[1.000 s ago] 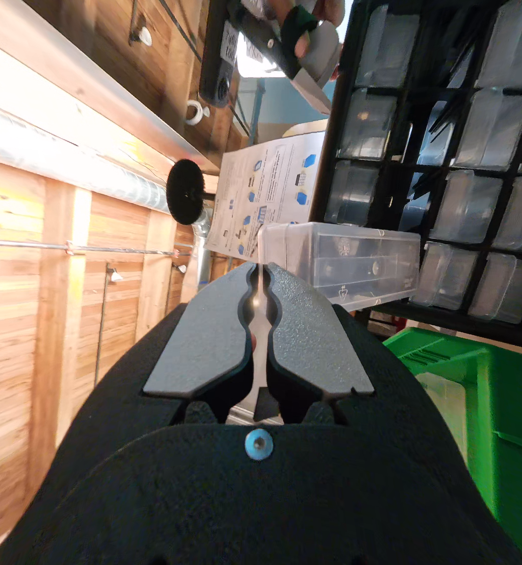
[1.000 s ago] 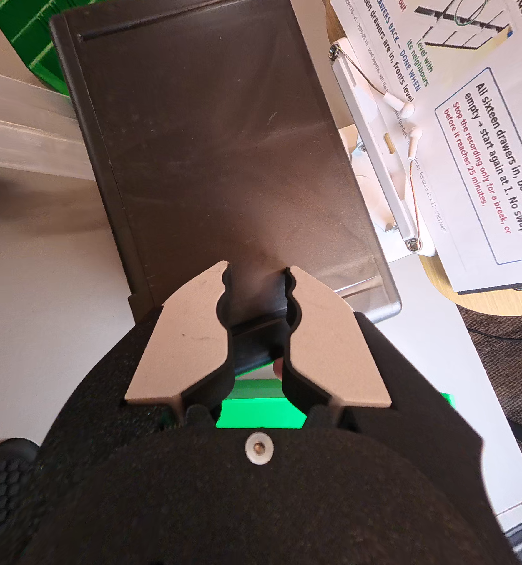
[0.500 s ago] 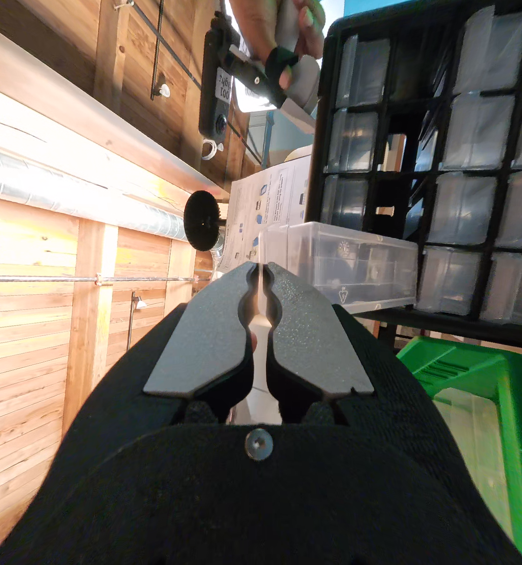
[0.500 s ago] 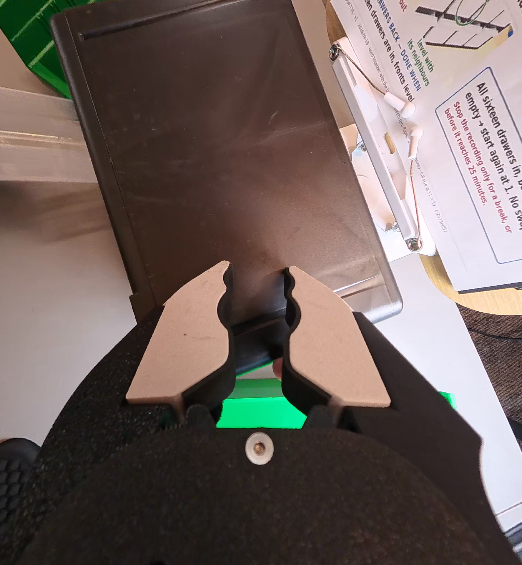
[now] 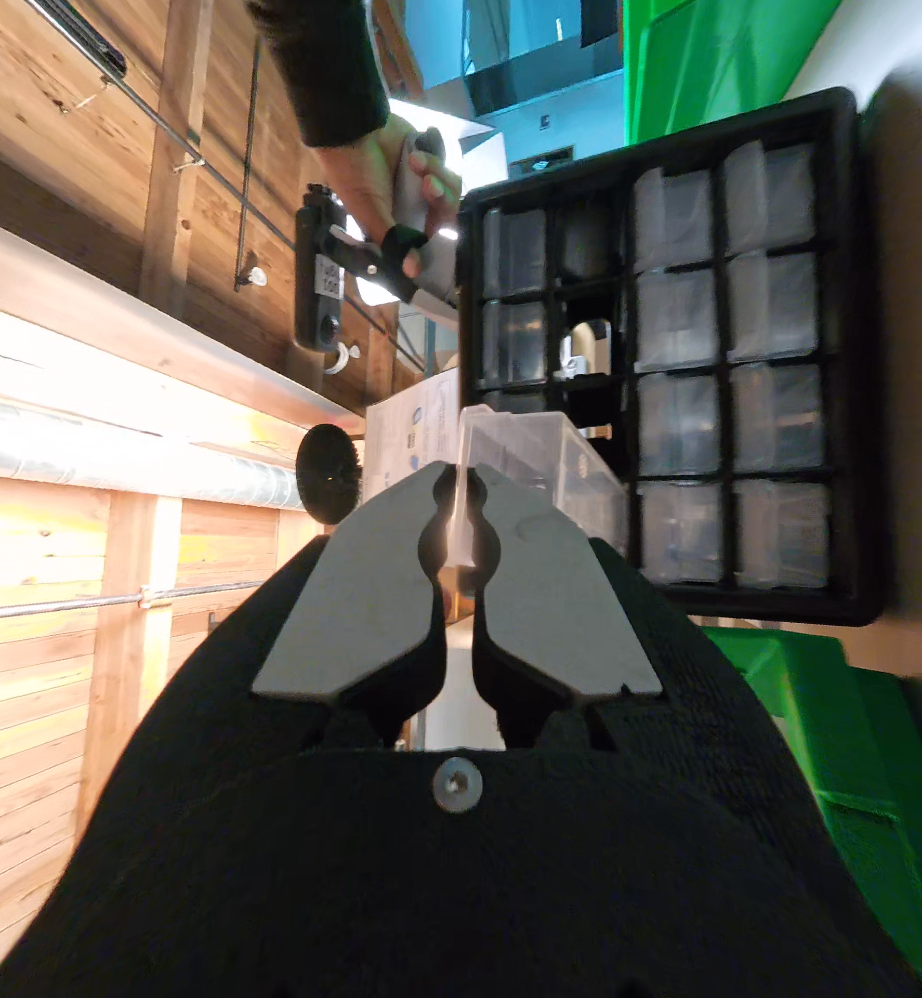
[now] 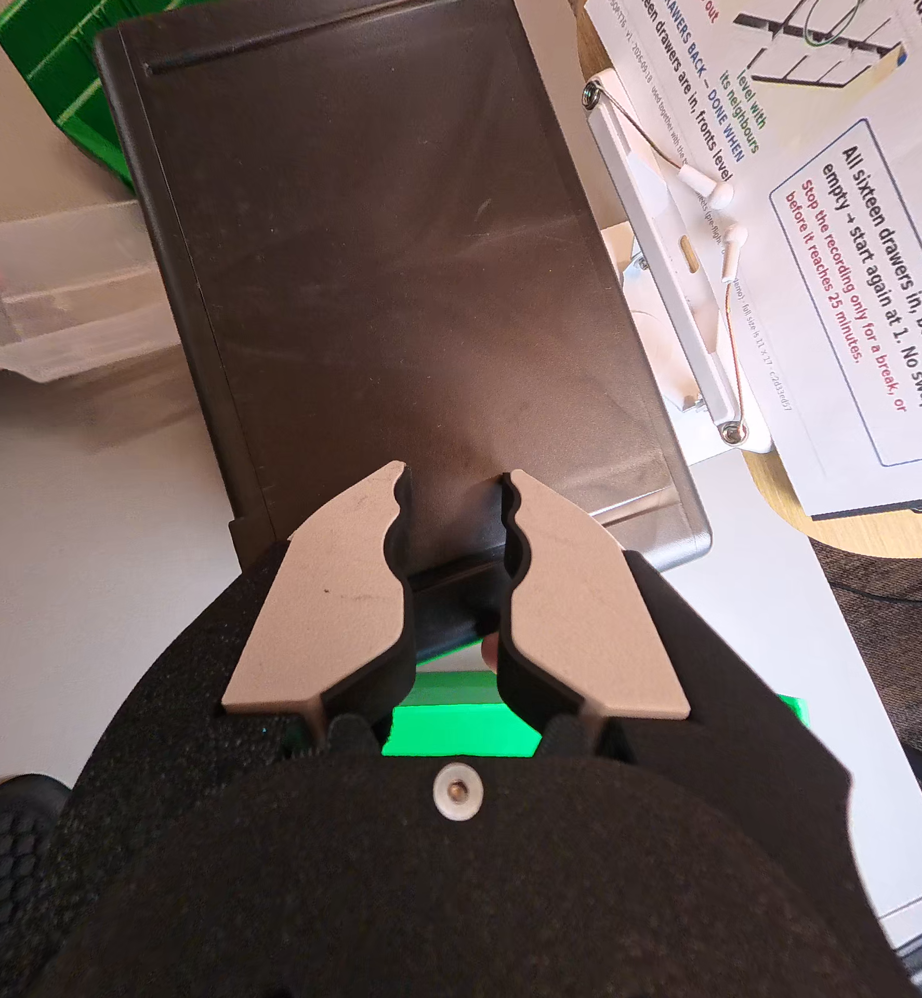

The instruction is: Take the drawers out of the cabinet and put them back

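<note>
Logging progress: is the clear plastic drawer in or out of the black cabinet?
Out: clear plastic drawer is clamped in left tool, outside black cabinet.

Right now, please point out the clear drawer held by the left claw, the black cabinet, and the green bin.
clear drawer (image 5: 545,459), left wrist view, its transparent side wall.
black cabinet (image 6: 394,270), right wrist view, its flat top panel.
green bin (image 5: 847,756), left wrist view, its outer wall.
</note>
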{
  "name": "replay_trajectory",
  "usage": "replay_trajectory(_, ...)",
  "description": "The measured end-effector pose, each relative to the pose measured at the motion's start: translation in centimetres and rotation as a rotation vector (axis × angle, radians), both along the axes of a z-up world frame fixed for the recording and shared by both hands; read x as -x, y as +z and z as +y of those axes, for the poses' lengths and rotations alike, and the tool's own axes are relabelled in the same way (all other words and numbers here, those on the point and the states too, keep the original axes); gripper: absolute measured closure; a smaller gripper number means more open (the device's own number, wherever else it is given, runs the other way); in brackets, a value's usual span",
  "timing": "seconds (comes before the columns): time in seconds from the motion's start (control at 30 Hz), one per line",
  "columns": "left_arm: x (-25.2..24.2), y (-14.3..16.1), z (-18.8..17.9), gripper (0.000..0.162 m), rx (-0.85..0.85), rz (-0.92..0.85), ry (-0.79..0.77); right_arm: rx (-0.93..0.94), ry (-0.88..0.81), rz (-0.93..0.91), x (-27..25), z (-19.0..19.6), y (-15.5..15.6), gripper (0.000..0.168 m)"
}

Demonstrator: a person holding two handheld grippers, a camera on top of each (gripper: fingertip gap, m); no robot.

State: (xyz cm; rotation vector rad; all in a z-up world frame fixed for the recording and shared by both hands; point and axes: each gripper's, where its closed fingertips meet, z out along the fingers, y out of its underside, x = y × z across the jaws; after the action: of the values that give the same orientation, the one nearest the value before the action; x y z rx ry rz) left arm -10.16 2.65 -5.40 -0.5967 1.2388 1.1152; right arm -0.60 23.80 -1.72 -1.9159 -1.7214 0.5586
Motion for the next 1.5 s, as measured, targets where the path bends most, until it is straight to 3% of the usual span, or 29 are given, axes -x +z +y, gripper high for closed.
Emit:
replay_trajectory(0.2,2.9,-2.8,2.3,0.155,0.109,-0.053,0.102,-0.001,0.001,0.004,-0.1,-0.1,0.0,0.137)
replay_trajectory(0.87,4.1,-3.5,10.9,0.15,0.529,-0.452,0.298,0.01,0.022,-0.004,0.0,-0.1,0.0,0.138)
replay_trajectory(1.07,4.1,-4.3,9.2,0.134,0.686,-0.523,0.29,0.008,0.017,0.027,0.0,-0.1,0.0,0.138)
replay_trajectory(1.23,6.8,-2.6,6.3,0.126,0.904,-0.846,0.209,0.004,0.027,0.021,0.0,-0.1,0.0,0.138)
replay_trajectory(1.33,11.7,-1.1,6.0,0.13,0.967,-1.013,0.295,0.006,0.035,0.018,0.0,-0.1,0.0,0.138)
replay_trajectory(1.5,17.9,-1.3,5.7,0.131,1.107,-1.02,0.477,0.005,0.028,0.017,0.0,-0.1,0.0,0.138)
